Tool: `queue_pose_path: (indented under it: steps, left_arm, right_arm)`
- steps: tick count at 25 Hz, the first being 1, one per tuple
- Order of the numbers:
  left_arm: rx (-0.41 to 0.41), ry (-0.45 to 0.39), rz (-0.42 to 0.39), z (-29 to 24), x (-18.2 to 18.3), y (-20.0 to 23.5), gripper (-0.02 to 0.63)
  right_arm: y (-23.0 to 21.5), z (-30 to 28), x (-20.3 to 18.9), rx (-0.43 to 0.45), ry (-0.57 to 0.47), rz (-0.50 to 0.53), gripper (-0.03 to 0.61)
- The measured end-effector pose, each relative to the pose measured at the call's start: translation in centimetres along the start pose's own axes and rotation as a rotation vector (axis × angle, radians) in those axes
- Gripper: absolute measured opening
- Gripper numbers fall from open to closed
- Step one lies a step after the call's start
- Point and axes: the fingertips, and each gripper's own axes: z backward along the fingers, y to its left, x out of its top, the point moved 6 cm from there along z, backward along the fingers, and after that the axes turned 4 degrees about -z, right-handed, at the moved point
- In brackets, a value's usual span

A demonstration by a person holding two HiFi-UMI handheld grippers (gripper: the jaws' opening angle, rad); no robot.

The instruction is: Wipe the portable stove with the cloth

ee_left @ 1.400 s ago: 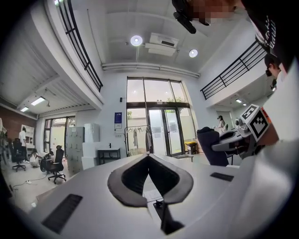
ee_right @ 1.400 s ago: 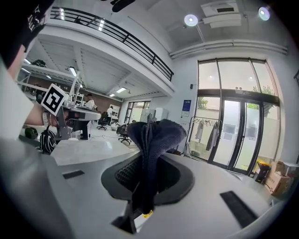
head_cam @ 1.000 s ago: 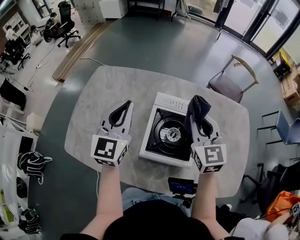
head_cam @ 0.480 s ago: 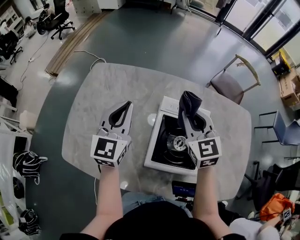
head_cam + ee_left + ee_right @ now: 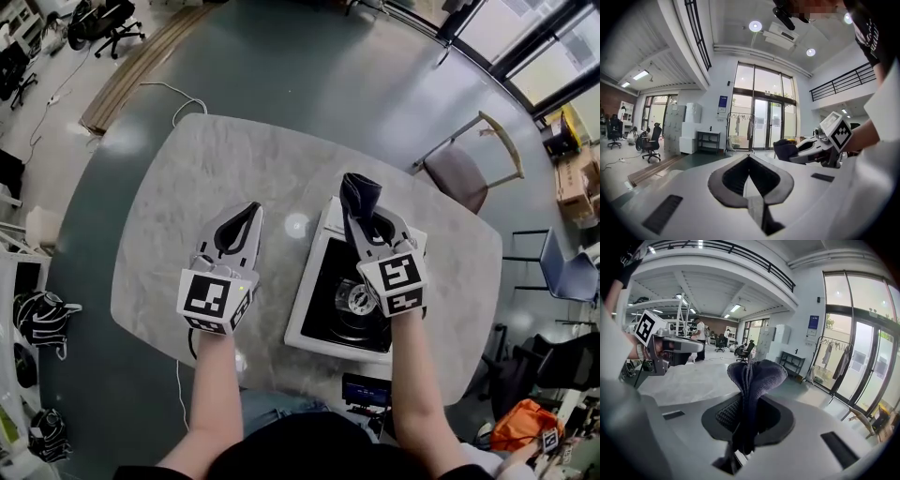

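Tabletop (image 5: 187, 187): grey stone slab filling the middle of the head view, with the work at its right half.
Portable stove (image 5: 323, 298): lies right of centre, in the same spot on the tabletop as a second ago.
Right gripper (image 5: 364, 223): has swung from the stove's right side toward its upper-left corner, and its fingers are clamped on the cloth.
Left gripper (image 5: 246, 214): remains parked left of the stove, clear of it, with its fingers together and nothing between them.
Cloth (image 5: 358, 192): a dark bunch sticking out past the fingertips, now over the stove's far edge.
Meaning: this looks like a wiping sweep across the top. Whether the cloth actually presses on the stove cannot be told.
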Motion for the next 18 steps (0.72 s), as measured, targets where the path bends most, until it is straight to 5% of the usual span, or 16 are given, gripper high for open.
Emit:
queue_pose_path:
  steps: [8, 18]
  left_arm:
    - [0.002, 0.012, 0.010, -0.4, -0.5, 1.4, 0.011]
    - [-0.005, 0.032, 0.004, -0.5, -0.8, 1.2, 0.011]
  right_arm:
    - [0.1, -5.1, -0.3, 0.070, 0.044, -0.074, 0.067]
    - [1.3, -8.0, -2.8, 0.059, 0.158, 0.099, 0.066]
